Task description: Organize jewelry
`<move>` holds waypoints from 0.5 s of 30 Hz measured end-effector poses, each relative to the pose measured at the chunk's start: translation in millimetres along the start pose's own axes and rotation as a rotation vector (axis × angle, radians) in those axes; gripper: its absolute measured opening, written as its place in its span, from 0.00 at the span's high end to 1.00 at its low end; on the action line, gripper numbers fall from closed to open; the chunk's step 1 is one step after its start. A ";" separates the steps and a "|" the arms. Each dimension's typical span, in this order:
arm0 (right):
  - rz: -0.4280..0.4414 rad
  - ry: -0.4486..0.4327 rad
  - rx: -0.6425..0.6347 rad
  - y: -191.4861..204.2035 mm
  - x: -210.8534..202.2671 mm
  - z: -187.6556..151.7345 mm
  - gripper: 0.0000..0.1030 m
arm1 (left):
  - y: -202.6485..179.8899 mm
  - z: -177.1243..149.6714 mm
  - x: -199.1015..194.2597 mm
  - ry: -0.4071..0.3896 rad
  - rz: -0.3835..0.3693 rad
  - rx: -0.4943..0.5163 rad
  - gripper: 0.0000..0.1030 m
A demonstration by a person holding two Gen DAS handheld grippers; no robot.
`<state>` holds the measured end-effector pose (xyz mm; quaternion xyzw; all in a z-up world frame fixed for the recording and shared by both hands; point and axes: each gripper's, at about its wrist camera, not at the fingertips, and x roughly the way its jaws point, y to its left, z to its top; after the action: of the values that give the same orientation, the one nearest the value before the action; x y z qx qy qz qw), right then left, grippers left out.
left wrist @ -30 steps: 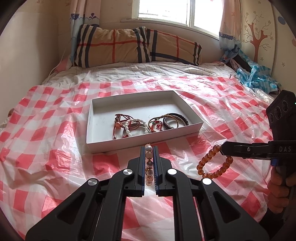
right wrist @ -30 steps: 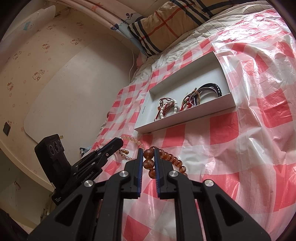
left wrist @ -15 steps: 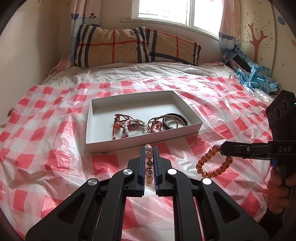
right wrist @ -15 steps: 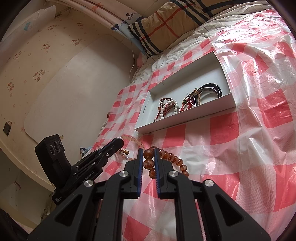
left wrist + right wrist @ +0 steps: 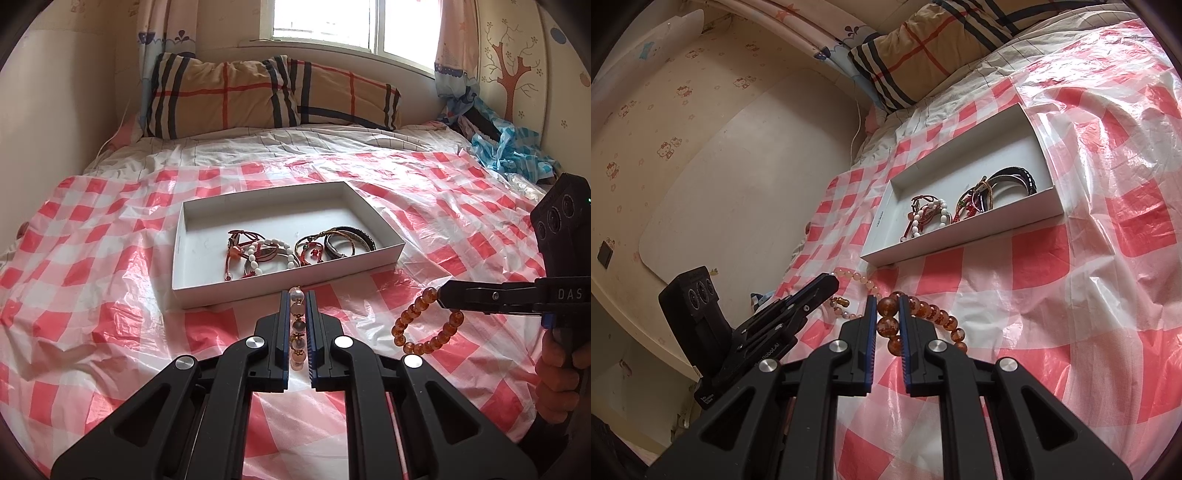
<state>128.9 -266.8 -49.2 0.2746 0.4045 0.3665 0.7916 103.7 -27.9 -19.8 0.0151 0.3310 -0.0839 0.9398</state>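
looking across the bed [image 5: 110, 177], we see its red-and-white checked plastic sheet [image 5: 92, 314] spread under everything, with a plaid pillow [image 5: 258, 96] at the far end below the window. on the sheet sits the white box [image 5: 384, 254], already holding a tangle of red cord, white bead and dark bracelets [image 5: 295, 247] along its near side. nothing has changed over the last second: both hands hold as they were, short of the box. our left hand-held gripper [image 5: 297, 301] is pinching a pale bead bracelet [image 5: 297, 325] between pressed-together pads, just before the box's near wall. our right hand-held gripper [image 5: 887, 306] pinches an amber bead bracelet [image 5: 938, 317], which hangs in a loop off to the right, near the sheet. we judge that both pieces wait for their carry into the box, the left one nearest.
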 end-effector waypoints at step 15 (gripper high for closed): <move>0.008 0.000 -0.006 0.2 0.1 3.0 0.88 | -2.8 0.9 -2.0 -0.008 0.002 0.018 0.93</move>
<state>131.4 -267.0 -47.5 0.2740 0.4021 0.3710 0.7910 102.3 -30.5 -17.8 0.0233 0.3265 -0.0861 0.9410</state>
